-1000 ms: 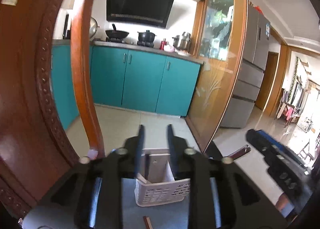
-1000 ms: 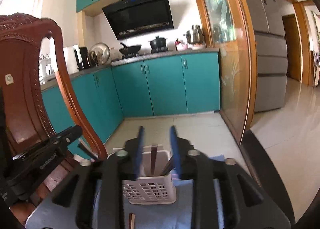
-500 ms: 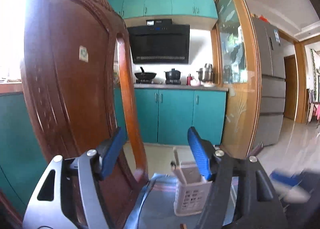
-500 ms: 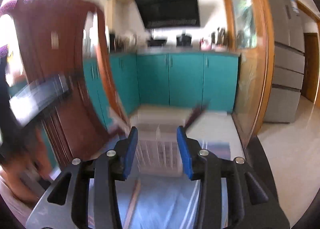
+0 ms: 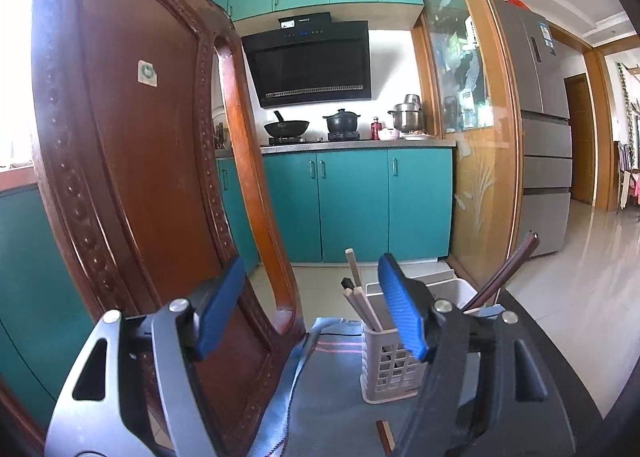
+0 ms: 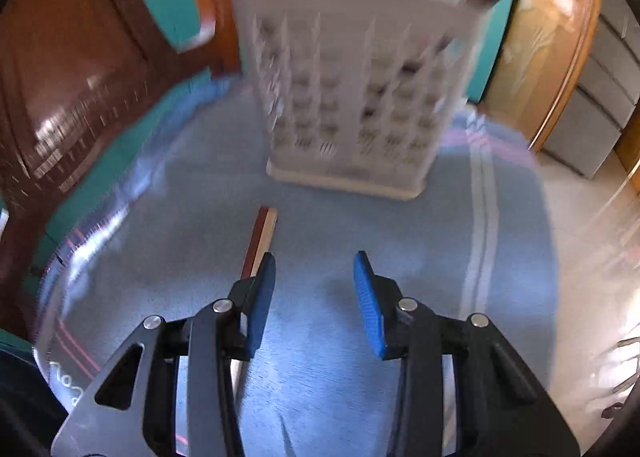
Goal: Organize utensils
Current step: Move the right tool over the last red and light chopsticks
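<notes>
A white slotted utensil holder [image 5: 386, 361] [image 6: 352, 97] stands on a blue cloth [image 6: 328, 225]. Pale chopsticks [image 5: 360, 297] and a dark brown chopstick [image 5: 508, 269] stick out of it. One chopstick [image 6: 260, 237] lies flat on the cloth in front of the holder; its end shows in the left wrist view [image 5: 385, 435]. My left gripper [image 5: 312, 305] is open and empty, raised, left of the holder. My right gripper [image 6: 314, 297] is open and empty, low over the cloth, its left finger over the lying chopstick. The right wrist view is blurred.
A carved dark wooden chair back [image 5: 132, 161] stands close on the left, behind the left gripper's left finger. The dark table's edge [image 5: 560, 361] runs on the right. Teal kitchen cabinets [image 5: 352, 205] and a fridge [image 5: 536, 137] lie beyond.
Both grippers have opened from shut. The left gripper rose and swung left toward the chair. The right gripper tilted down and came low over the cloth near the lying chopstick.
</notes>
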{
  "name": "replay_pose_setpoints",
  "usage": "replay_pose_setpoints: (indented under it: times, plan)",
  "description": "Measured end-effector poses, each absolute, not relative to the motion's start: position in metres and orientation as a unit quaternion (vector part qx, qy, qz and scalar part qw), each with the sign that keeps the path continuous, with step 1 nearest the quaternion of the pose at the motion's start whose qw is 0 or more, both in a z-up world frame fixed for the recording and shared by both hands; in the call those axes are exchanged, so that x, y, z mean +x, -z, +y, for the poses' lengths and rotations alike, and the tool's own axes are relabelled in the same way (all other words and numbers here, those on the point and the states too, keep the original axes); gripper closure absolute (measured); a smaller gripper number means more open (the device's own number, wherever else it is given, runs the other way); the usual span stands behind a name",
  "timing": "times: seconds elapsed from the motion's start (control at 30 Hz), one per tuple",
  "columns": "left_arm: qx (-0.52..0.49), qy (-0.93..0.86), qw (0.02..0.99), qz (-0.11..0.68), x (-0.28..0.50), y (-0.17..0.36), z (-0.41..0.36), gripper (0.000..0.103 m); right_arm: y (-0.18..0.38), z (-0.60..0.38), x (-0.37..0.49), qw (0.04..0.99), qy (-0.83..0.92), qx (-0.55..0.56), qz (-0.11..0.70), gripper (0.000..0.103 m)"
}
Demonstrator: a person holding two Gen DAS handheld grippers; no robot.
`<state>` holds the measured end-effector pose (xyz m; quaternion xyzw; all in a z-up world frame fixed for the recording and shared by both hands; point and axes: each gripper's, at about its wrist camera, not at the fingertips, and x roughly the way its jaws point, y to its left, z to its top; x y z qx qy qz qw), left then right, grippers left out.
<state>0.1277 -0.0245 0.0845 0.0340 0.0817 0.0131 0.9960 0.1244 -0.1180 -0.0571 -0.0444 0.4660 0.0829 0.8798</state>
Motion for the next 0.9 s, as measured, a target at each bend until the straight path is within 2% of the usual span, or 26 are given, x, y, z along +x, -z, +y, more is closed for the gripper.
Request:
replay_pose_setpoints:
  times: [0.1, 0.23, 0.27, 0.3, 0.4, 0.73, 0.77, 0.83, 0.87, 0.9]
  plan:
    - [0.036, -0.013, 0.996, 0.085, 0.127, -0.082, -0.022, 0.032, 0.071, -0.115, 0.130, 0.872, -0.086, -0.023, 0.481, 0.063]
    - [0.041, -0.012, 0.995, 0.091, 0.129, -0.079, -0.021, 0.032, 0.074, -0.105, 0.130, 0.874, -0.078, -0.051, 0.478, 0.065]
    - [0.042, -0.011, 0.995, 0.093, 0.130, -0.079, -0.021, 0.032, 0.074, -0.103, 0.128, 0.875, -0.080, -0.048, 0.475, 0.078]
    - [0.043, -0.013, 0.995, 0.094, 0.130, -0.079, -0.023, 0.032, 0.075, -0.102, 0.128, 0.875, -0.082, -0.046, 0.475, 0.095]
    - [0.042, -0.011, 0.994, 0.100, 0.131, -0.078, -0.025, 0.032, 0.072, -0.103, 0.130, 0.871, -0.088, -0.029, 0.482, 0.103]
    - [0.007, 0.022, 0.986, 0.163, 0.151, -0.066, -0.025, 0.031, 0.060, -0.148, 0.136, 0.872, -0.056, 0.014, 0.486, 0.102]
    - [0.001, 0.021, 0.986, 0.166, 0.152, -0.066, -0.024, 0.031, 0.059, -0.150, 0.137, 0.872, -0.066, 0.022, 0.485, 0.099]
    - [-0.004, 0.016, 0.986, 0.166, 0.152, -0.064, -0.023, 0.031, 0.060, -0.150, 0.138, 0.870, -0.079, 0.036, 0.486, 0.085]
    - [-0.003, 0.013, 0.986, 0.164, 0.153, -0.064, -0.024, 0.030, 0.061, -0.148, 0.138, 0.867, -0.086, 0.041, 0.489, 0.073]
    - [-0.001, 0.011, 0.987, 0.163, 0.152, -0.064, -0.025, 0.030, 0.062, -0.144, 0.138, 0.866, -0.093, 0.044, 0.490, 0.067]
